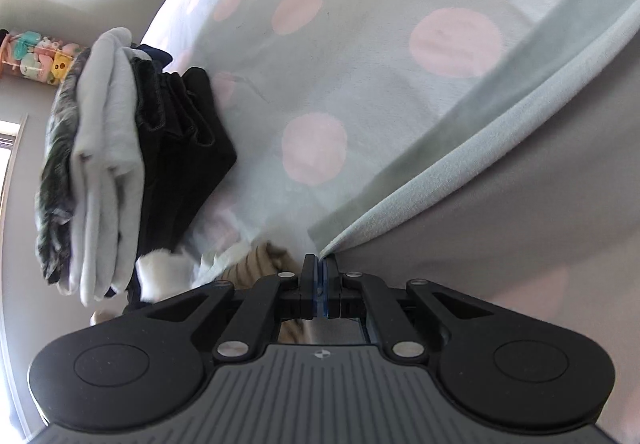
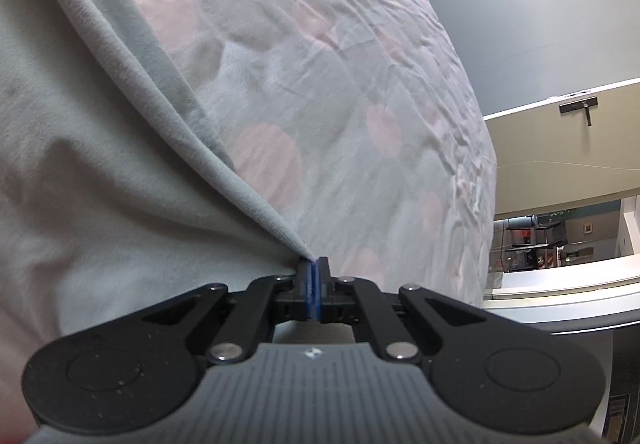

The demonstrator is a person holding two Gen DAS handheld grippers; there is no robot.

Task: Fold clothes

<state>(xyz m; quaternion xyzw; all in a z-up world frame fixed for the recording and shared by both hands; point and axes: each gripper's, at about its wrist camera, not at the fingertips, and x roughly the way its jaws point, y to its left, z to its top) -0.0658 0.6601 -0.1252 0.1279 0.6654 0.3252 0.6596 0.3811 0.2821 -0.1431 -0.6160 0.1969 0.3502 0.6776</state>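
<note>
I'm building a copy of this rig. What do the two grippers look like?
Both look alike: the left gripper and right gripper have matte black linkage arms with silver pivot pins, round black end caps, blue pads, and a ribbed grey body with a small round logo. No cables or sleeves show.

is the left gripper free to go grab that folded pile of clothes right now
Probably not: the left gripper is shut on the pale garment's edge, so it would have to let go first. The folded pile itself lies unobstructed.

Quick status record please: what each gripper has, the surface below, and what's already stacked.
left gripper: shut on edge of pale grey-green garment
right gripper: shut on another edge of the same garment
surface: bedspread with pink dots
stack: folded clothes, white, dark and black, left in left wrist view
fold: not finished, garment held taut
</note>
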